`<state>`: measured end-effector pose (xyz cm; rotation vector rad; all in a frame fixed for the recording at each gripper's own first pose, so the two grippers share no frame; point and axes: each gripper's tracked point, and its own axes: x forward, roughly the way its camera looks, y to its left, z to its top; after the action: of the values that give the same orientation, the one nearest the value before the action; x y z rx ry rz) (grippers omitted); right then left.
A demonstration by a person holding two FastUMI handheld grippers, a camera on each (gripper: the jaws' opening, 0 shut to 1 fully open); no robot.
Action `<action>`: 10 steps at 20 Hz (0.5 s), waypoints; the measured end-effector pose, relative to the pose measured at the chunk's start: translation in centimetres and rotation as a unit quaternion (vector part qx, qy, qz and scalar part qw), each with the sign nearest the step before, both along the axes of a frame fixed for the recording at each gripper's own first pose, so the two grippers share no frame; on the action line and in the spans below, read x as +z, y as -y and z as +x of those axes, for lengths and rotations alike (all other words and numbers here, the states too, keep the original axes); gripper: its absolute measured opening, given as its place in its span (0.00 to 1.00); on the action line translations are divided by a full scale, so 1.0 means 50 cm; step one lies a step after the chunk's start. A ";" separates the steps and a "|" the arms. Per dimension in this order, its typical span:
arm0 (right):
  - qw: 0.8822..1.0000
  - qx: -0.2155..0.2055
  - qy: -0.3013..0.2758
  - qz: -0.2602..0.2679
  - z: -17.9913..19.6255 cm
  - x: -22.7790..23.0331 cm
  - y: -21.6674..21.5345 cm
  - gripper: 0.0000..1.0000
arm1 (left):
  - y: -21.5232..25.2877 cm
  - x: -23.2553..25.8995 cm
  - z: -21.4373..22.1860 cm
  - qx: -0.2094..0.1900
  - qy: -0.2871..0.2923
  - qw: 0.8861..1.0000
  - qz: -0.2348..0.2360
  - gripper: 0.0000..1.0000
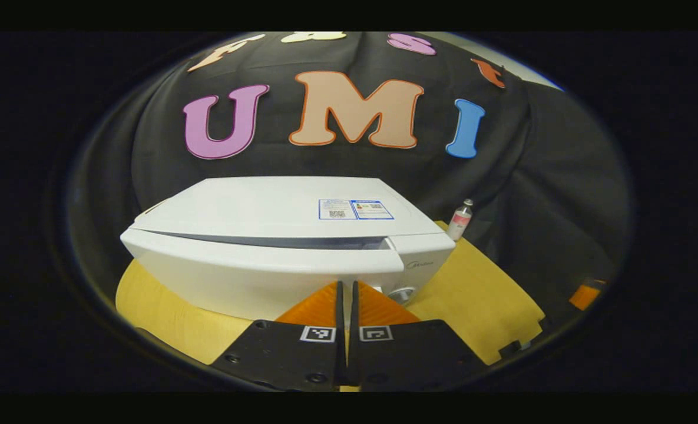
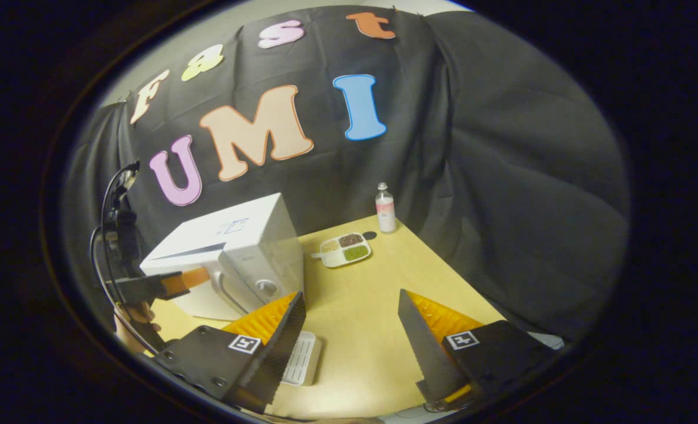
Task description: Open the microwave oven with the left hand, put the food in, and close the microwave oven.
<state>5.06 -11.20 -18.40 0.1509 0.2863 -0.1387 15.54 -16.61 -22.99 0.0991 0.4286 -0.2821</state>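
Left fingers (image 1: 347,294) closed, right fingers (image 2: 349,321) spread

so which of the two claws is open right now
The right claw is open, its fingers spread wide over the yellow table. The left claw has its fingers nearly together, pointed at the microwave.

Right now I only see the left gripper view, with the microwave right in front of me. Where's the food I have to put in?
Observer: The food tray sits on the table beside the microwave, on its knob side, close to the bottle.
Operator: Is my other gripper holding anything?
Observer: No. The right gripper is empty, with its jaws wide open above the table.
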 end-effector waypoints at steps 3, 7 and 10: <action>1.000 0.000 -0.006 -0.004 0.003 -0.010 -0.002 0.92 | 0.007 0.003 0.016 0.011 0.004 1.000 -0.004 0.00; 1.000 -0.003 -0.009 0.008 0.002 -0.014 -0.005 0.92 | 0.009 0.005 0.019 0.015 0.010 1.000 -0.016 0.00; 1.000 -0.001 -0.005 0.012 0.003 -0.013 -0.007 0.92 | 0.007 0.007 0.022 0.011 0.011 1.000 -0.027 0.00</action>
<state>5.23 -10.85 -19.07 0.1740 0.2979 -0.1374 16.62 -16.97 -22.66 0.0440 0.3991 -0.2708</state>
